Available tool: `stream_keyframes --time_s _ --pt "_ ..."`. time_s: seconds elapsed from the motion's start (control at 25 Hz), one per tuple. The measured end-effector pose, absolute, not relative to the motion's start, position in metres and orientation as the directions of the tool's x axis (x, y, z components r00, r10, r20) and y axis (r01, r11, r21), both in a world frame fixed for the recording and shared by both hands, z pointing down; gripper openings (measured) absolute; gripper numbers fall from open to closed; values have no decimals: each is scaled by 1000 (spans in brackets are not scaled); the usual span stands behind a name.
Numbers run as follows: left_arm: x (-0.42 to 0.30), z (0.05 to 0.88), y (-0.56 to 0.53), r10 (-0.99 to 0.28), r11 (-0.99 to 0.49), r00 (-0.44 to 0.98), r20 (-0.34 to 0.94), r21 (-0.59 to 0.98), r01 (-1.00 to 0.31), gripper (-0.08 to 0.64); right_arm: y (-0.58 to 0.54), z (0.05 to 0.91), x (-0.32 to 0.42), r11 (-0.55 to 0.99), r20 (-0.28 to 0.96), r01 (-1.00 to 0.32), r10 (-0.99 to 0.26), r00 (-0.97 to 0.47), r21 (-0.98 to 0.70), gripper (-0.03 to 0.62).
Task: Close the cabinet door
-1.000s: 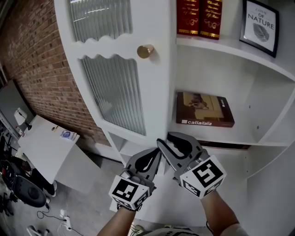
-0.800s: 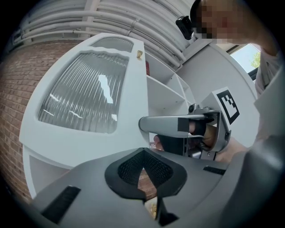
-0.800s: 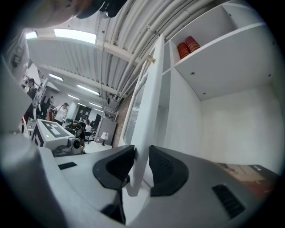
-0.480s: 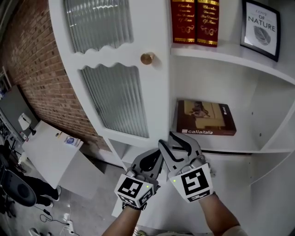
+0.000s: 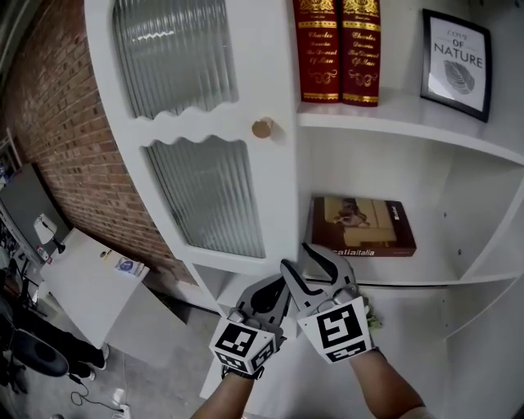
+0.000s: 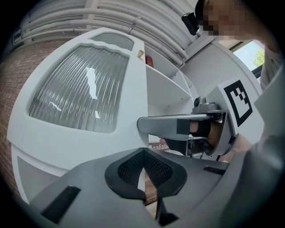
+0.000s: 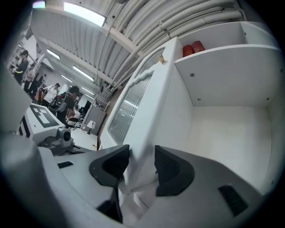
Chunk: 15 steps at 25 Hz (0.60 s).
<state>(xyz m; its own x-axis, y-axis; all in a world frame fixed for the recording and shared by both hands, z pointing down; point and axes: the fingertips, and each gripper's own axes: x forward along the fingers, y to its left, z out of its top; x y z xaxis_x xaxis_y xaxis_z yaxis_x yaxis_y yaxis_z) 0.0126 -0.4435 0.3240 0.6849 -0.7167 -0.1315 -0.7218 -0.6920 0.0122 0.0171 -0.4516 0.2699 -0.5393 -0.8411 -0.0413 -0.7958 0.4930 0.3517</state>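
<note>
Right gripper (image 7: 141, 155) jaws opening — white edge of cabinet door (image 7: 156, 100) stands between its pads, gap showing on right pad's side, no clamp. Left gripper (image 6: 143, 155) just beside it, fingers pressed together, nothing in them — ribbed glass panel (image 6: 75, 89) ahead and above. Brass knob (image 5: 262, 128) high above both fingertips. Door not closed, shelves bare to right of fingers.

Red brick wall (image 5: 57, 155) at the left, dropping to a grey floor (image 5: 160, 340). At the foot of the brick wall, a white desk (image 5: 82, 278) set at an angle. Farther out from the brick wall, loose cables (image 5: 94, 397) trailing over the floor. Above the brick wall, pale ceiling pipes (image 6: 67, 18) and bright strip lights (image 7: 82, 13). Far across from the brick wall, a daylit window (image 6: 260, 53) with green leaves outside.
</note>
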Motion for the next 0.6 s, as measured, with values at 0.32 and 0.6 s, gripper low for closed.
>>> stream_keyframes --time_s 0.32,0.6 --pt "12 324 -443 -718 -690 683 -131 6 -724 11 -452 269 18 518 -44 -789 -827 -561 330 178" --pt "11 323 -429 -731 -677 673 -114 -7 -736 11 -438 268 29 532 -99 -807 -816 -569 256 177"
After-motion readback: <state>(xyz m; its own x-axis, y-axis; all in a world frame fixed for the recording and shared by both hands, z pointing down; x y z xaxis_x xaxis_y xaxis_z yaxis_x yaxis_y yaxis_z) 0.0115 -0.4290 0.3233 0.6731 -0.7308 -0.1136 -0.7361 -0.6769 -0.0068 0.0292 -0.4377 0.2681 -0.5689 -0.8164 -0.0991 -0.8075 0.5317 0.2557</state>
